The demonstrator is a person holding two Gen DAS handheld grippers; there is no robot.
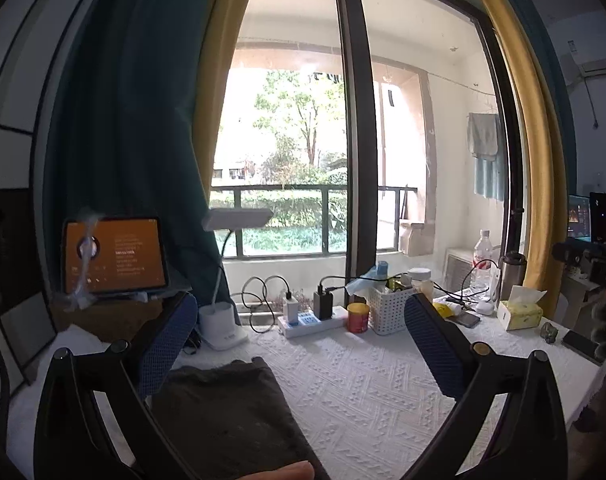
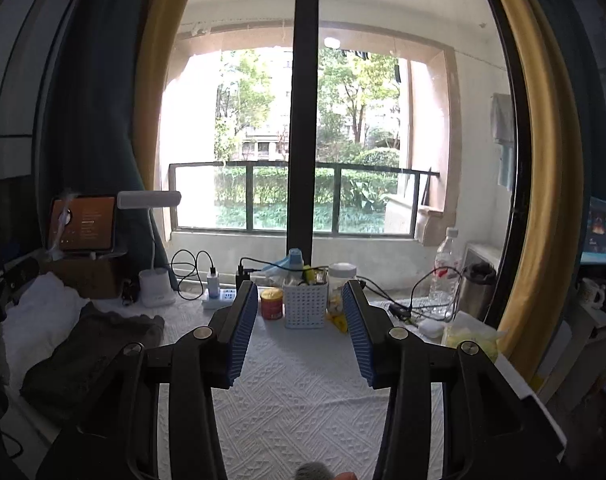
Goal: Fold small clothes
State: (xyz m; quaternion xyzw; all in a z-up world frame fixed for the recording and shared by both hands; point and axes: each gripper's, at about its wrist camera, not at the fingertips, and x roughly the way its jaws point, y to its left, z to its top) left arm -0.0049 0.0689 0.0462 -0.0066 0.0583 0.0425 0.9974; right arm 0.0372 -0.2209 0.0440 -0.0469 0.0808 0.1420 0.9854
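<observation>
2 grippers hang above the table, both pointing almost level toward the window, and neither holds anything. The left gripper (image 1: pixel 299 328) has its blue-padded fingers spread wide apart; the right gripper (image 2: pixel 301 332) has its fingers apart too, more narrowly, with only bare tablecloth between them.

The dark grey garment (image 1: pixel 231 412) lies on the white textured tablecloth (image 1: pixel 375 396) at the table's left side, seemingly already folded into a thick flat rectangle, just below and inside the left gripper's left finger. From the right wrist view the same garment (image 2: pixel 91 356) sits well to the left, beside a heap of white cloth (image 2: pixel 39 320).

What could go wrong, as I judge it: the back edge of the table is crowded. A sweeping move with a loose sleeve or hem could catch the charger cables (image 1: pixel 263 292) running from the power strip (image 1: pixel 307 320), or tip the red tin (image 1: pixel 358 317), the white basket (image 1: pixel 387 308) or the water bottle (image 1: pixel 482 260). A careless regrasp could also pull the fold open again.

Behind stands a tall window with yellow and teal curtains, a balcony railing and trees outside; a tablet (image 1: pixel 115 254) glows orange at the left, next to a white desk lamp (image 1: pixel 223 320).
</observation>
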